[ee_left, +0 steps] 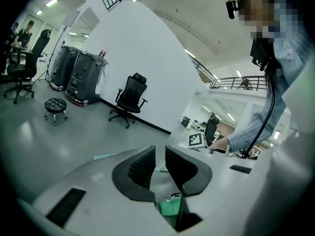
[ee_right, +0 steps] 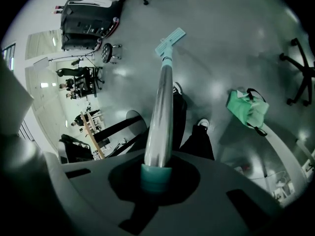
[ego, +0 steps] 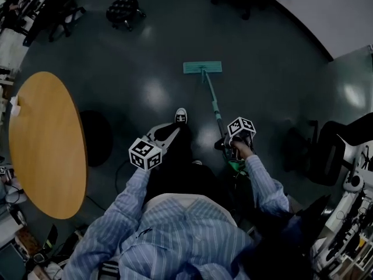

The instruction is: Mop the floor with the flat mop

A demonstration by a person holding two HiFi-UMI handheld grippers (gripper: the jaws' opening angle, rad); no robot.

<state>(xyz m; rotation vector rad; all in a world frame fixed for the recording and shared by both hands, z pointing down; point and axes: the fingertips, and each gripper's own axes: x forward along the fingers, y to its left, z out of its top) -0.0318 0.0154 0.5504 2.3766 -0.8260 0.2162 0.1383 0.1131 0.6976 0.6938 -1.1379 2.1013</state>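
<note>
Mop: head laid flat on floor; handle clamped in right gripper jaws.
Left gripper: jaws narrowly parted, empty.
Bag: green, on floor.

Teal mop head on a silver pole; blue-and-white striped shirt; orange-brown table; dark grey floor.

Left gripper: jaws a narrow gap apart, ribbed pads facing each other, nothing clamped. Floor grey and glossy. Far left: black stool, with dark equipment cabinets behind it. Far centre: black office chair near a curved white wall. Pale teal edge of the flat mop shows just past the gripper body. Right: striped sleeve, with a marker cube beside it.
</note>
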